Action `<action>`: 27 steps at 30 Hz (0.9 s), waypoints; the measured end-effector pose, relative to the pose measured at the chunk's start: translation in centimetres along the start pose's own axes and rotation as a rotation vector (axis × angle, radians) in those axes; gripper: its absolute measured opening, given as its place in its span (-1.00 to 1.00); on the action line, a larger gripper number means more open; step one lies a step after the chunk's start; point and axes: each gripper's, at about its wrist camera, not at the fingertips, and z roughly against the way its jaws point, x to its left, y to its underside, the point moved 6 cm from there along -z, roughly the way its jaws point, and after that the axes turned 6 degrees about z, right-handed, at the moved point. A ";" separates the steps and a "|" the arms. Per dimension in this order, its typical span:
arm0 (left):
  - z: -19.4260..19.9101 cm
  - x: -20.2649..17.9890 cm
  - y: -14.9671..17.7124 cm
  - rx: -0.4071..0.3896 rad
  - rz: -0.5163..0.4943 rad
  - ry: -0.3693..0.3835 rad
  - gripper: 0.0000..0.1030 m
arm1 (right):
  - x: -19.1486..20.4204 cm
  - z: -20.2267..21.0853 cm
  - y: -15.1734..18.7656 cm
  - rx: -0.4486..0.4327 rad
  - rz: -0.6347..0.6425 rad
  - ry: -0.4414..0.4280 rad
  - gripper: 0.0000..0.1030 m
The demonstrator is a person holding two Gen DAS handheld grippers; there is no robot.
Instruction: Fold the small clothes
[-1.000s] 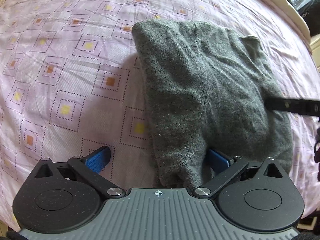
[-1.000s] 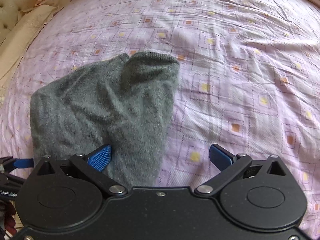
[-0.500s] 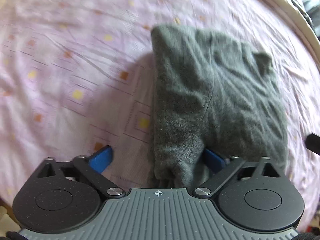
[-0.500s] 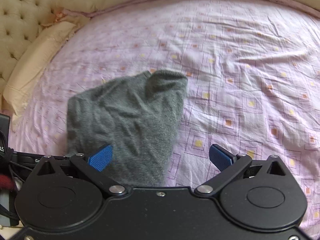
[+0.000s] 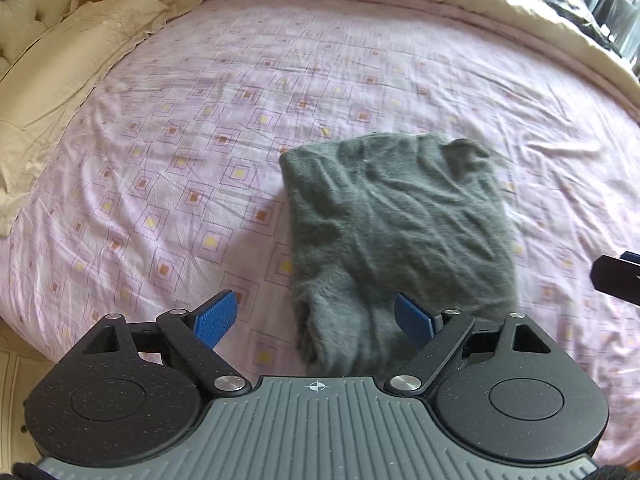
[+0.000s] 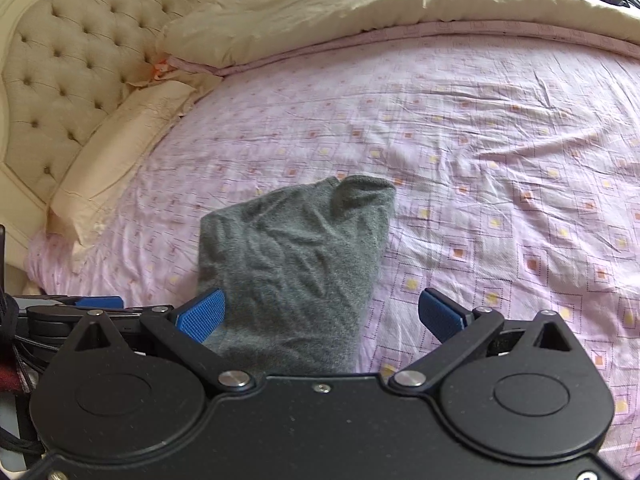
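A grey knitted garment (image 5: 396,224) lies folded into a compact rectangle on the pink patterned bed sheet (image 5: 200,168). In the right wrist view the same garment (image 6: 296,264) sits left of centre, one far corner standing up a little. My left gripper (image 5: 314,320) hovers open above the garment's near end, holding nothing. My right gripper (image 6: 320,314) is also open and empty, raised over the garment's near right edge. The tip of the right gripper (image 5: 616,276) shows at the right edge of the left wrist view.
A tufted cream headboard (image 6: 64,60) and a cream pillow (image 6: 120,148) stand at the left. A rolled beige duvet (image 6: 400,4) runs along the far side of the bed. Open sheet lies right of the garment (image 6: 520,200).
Both grippers have lifted up and back from the garment, so more of the bed is in view. The garment stays folded on the sheet and looks smaller.
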 end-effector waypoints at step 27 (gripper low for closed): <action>2.5 -0.8 3.7 0.030 0.014 -0.057 0.66 | 1.2 1.8 1.6 0.055 -0.004 0.069 0.98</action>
